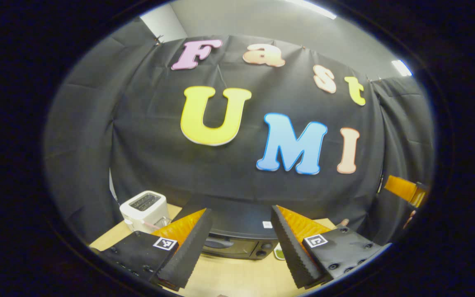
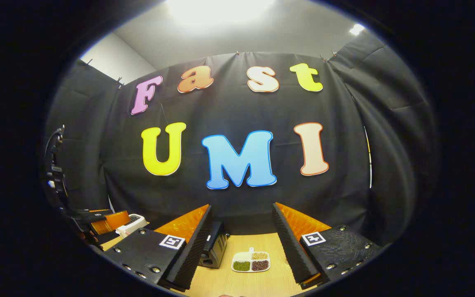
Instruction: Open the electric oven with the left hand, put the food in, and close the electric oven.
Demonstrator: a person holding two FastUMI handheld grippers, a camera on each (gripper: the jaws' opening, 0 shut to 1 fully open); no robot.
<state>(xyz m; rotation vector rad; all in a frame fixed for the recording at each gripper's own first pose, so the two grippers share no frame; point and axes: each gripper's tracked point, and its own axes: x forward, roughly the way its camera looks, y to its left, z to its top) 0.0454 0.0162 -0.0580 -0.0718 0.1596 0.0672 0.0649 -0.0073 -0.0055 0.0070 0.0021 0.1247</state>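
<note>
Oven: electric oven (image 1: 237, 241) is sitting dark, door closed.
Food: divided tray (image 2: 250, 262) is lying just right of the oven.
Surface: wooden surface (image 2: 241, 284) is carrying both.
Grippers: left gripper (image 1: 237, 247) and right gripper (image 2: 237, 247) are gaping wide, holding nothing.

**Oven half-hidden behind fingers**

Left gripper view: the oven (image 1: 237, 243) shows only in the gap between the fingers (image 1: 188, 251); its left and right ends sit behind them, and the knobs are too small to tell settings. A tray (image 1: 279, 252) peeks out just beside the right finger, mostly covered. The toaster (image 1: 144, 210) has its base cut by the left finger. The right gripper (image 1: 406, 190) is clipped at the edge, jaws unclear.

Right gripper view: the oven (image 2: 215, 245) is mostly behind the left finger. Food on the tray (image 2: 250, 261) is too small to ID. The left gripper (image 2: 105, 222) is partly blocked, jaws unclear.
</note>
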